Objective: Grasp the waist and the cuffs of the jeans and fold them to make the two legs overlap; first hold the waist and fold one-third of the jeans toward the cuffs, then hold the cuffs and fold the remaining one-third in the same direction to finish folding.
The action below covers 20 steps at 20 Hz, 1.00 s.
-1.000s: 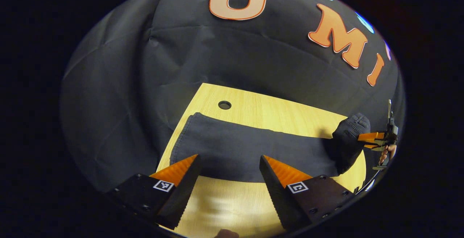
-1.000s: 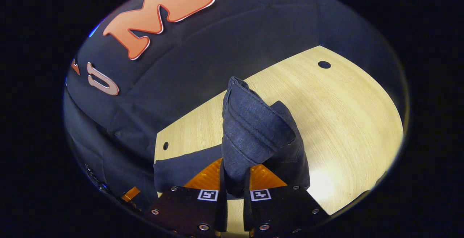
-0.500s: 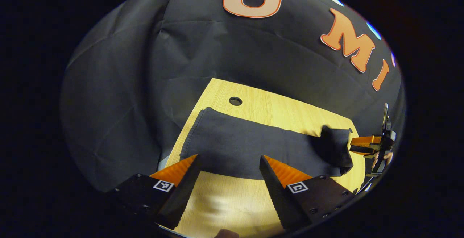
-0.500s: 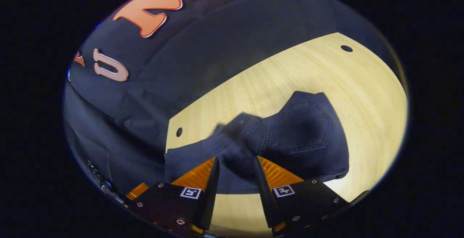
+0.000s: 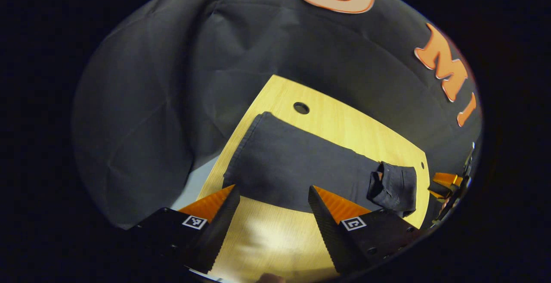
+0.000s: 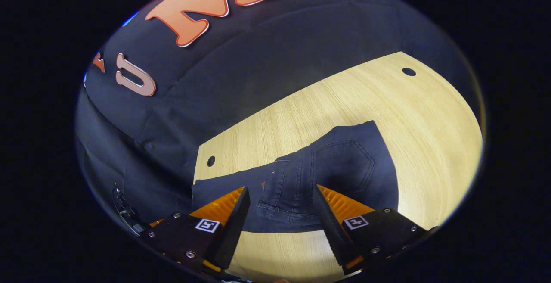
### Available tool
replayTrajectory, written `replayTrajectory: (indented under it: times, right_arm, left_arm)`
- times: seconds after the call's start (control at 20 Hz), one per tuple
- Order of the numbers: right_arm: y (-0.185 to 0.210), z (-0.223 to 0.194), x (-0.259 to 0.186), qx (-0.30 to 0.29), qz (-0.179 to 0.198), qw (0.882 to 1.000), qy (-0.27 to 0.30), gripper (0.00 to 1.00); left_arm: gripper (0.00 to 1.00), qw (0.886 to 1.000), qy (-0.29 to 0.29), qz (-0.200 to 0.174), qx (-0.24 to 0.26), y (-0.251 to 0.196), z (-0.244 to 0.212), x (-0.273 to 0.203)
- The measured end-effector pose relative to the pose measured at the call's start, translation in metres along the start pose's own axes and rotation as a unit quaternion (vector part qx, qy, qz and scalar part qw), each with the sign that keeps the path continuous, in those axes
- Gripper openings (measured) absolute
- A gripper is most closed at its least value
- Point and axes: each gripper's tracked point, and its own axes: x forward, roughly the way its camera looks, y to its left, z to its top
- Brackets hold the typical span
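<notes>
Right gripper view is showing my right gripper (image 6: 280,201) with its fingers standing apart, gripping nothing, hovering just above the waist (image 6: 284,197) of the jeans (image 6: 344,166), which are lying flat on the wooden surface (image 6: 327,102) with a back pocket facing up at about 1 o'clock from the fingers. Over on the left gripper view, my left gripper (image 5: 273,199) is also hanging with its fingers apart, just short of the near edge of the legs (image 5: 292,162); the cuffs (image 5: 247,145) are sitting toward 11 o'clock, and the waist end is lying turned back on the legs at 3 o'clock. I am judging the first waist fold as laid down, though rather short of a third. Next I am needing to bring a gripper to the cuffs, clamp both layers and carry them over toward the waist.
</notes>
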Motion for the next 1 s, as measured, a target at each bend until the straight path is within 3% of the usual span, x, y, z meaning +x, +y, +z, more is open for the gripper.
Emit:
replayTrajectory:
  times: [0.2,0.4,0.7,1.0]
  right_arm:
    - [-0.010,0.006,-0.018,-0.009,-0.015,1.000,-0.019,0.97]
    - [-0.017,0.010,-0.034,-0.020,-0.024,0.999,-0.036,0.97]
    - [-0.029,0.011,-0.053,-0.026,-0.034,0.997,-0.058,0.99]
    - [-0.043,0.005,-0.065,-0.009,-0.047,0.997,-0.067,0.99]
  left_arm:
    - [0.97,0.997,0.055,0.025,-0.057,0.021,0.003,0.034]
    - [0.97,0.989,0.109,0.027,-0.098,0.033,-0.002,0.050]
    - [0.97,0.977,0.157,0.093,-0.114,0.066,-0.020,0.082]
    - [0.96,0.972,0.168,0.136,-0.096,0.065,-0.021,0.102]
